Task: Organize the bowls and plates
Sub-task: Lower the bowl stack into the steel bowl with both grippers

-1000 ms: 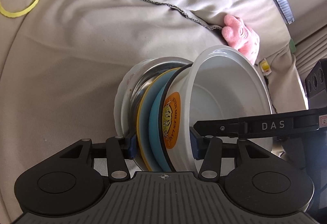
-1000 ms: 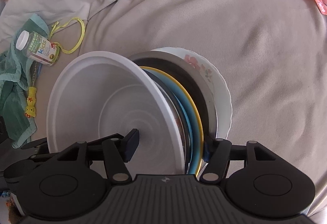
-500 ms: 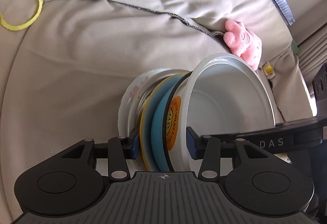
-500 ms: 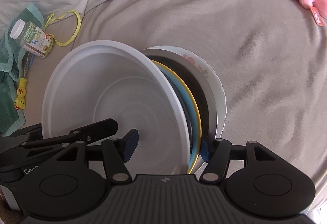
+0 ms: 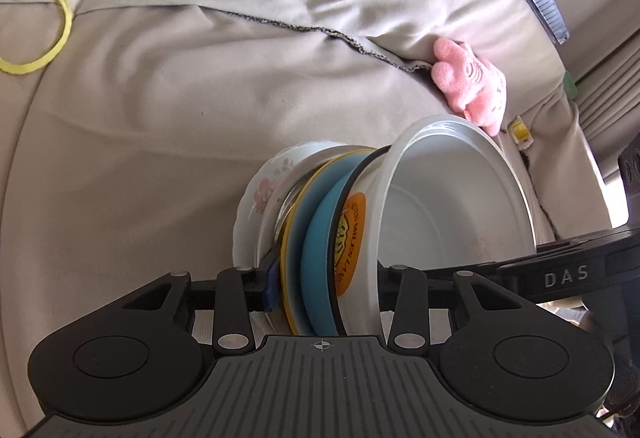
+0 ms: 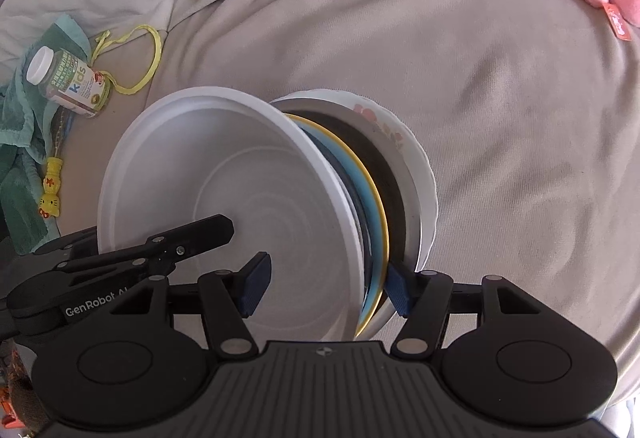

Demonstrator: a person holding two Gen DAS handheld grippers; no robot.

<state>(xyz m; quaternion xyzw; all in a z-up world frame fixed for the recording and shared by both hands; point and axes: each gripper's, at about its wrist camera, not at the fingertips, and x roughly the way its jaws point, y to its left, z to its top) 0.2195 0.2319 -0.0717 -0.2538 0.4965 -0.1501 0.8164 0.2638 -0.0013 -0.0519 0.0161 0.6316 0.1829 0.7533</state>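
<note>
A stack of dishes stands on edge on the beige cover. It holds a floral plate (image 5: pixel 260 194), a steel bowl (image 6: pixel 396 174), a yellow-rimmed plate, a blue dish (image 5: pixel 316 258) and a big white bowl (image 5: pixel 452 230) with an orange label. My left gripper (image 5: pixel 326 286) straddles the near edge, and its jaws are closing. One pad lies beside the yellow-rimmed plate and the other sits inside the white bowl's wall. My right gripper (image 6: pixel 326 288) is shut on the stack. Its left pad is inside the white bowl (image 6: pixel 240 206), and its right pad is on the steel bowl's back.
A pink plush toy (image 5: pixel 472 86) lies at the cushion seam behind the stack. In the right wrist view a vitamin bottle (image 6: pixel 68 82), a yellow cord loop (image 6: pixel 140 58), a teal cloth (image 6: pixel 20 126) and a small yellow charm (image 6: pixel 50 194) lie to the left.
The left gripper's jaws have narrowed and pressed the dishes closer together. One of its fingers has come into the right wrist view, inside the white bowl. The right gripper's jaws kept their width.
</note>
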